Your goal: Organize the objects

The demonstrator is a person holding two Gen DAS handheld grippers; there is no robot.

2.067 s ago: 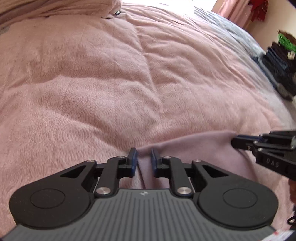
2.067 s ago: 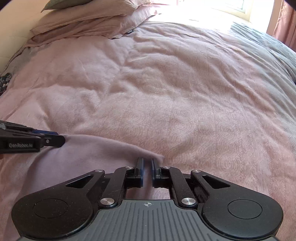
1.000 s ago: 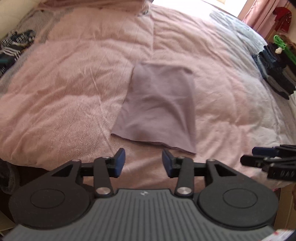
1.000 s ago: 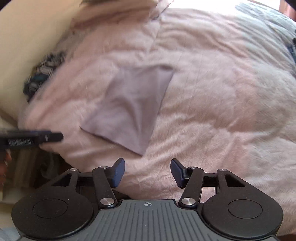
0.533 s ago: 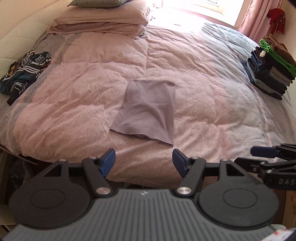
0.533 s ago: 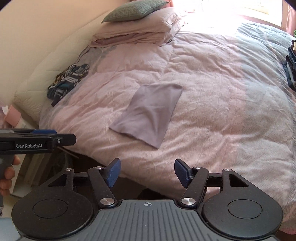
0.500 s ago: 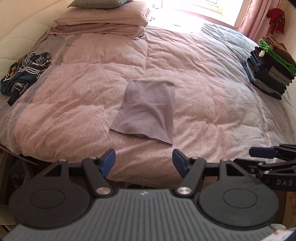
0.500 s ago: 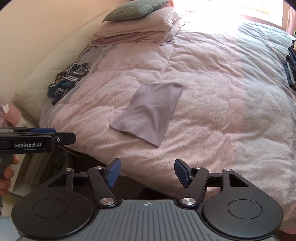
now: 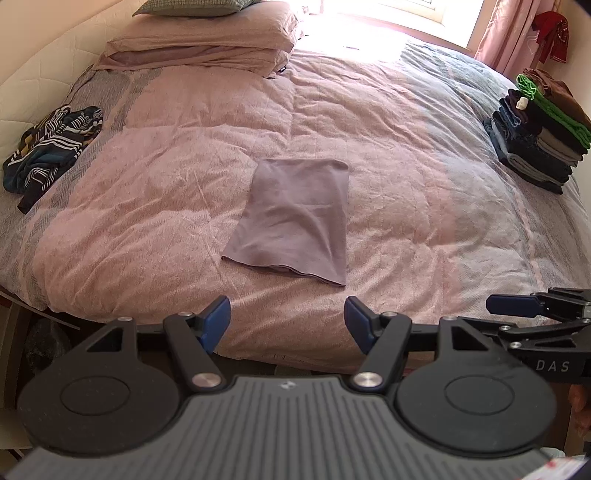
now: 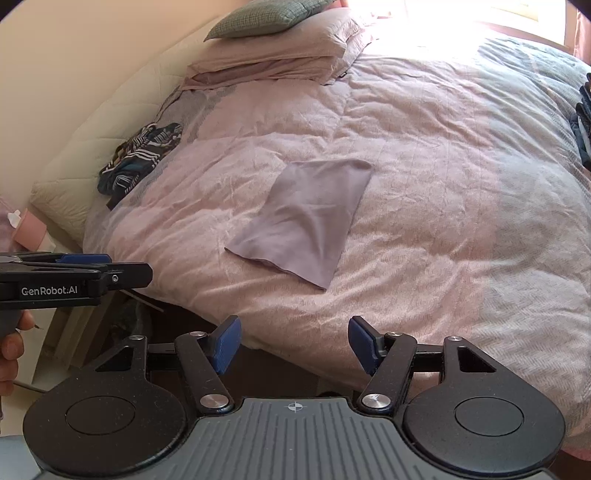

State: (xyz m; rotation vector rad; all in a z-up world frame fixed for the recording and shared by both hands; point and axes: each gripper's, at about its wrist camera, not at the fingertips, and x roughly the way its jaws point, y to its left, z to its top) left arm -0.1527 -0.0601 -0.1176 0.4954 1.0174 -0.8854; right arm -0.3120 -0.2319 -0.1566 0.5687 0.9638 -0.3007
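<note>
A wide bed (image 9: 406, 155) fills both views, covered by a rumpled pink quilt with a pale blue-grey band along its right side. Bright daylight washes out the far end.

At the head of the bed lies a stack of pink pillows (image 9: 207, 40) with a grey-green cushion (image 10: 266, 18) on top.

On the right edge of the bed, in the left wrist view, sits a neat pile of folded clothes (image 9: 539, 133) — dark garments with a green one and a brown one at the top.

Near the middle of the quilt lies a folded mauve cloth (image 9: 295, 218), flat, roughly rectangular, its near edge pointing toward the foot of the bed. It is well apart from the pile and touched by neither gripper.

At the left edge of the bed lies a crumpled striped garment (image 9: 48, 147), dark blue with white lines.

Beside the bed, low on the left of the right wrist view, stands a pink tissue box (image 10: 29, 227).

The left gripper (image 9: 286, 323) hovers off the foot of the bed — blue-padded fingers spread wide, holding nothing. The right gripper (image 10: 293, 341) is beside it, likewise spread wide and empty.
</note>
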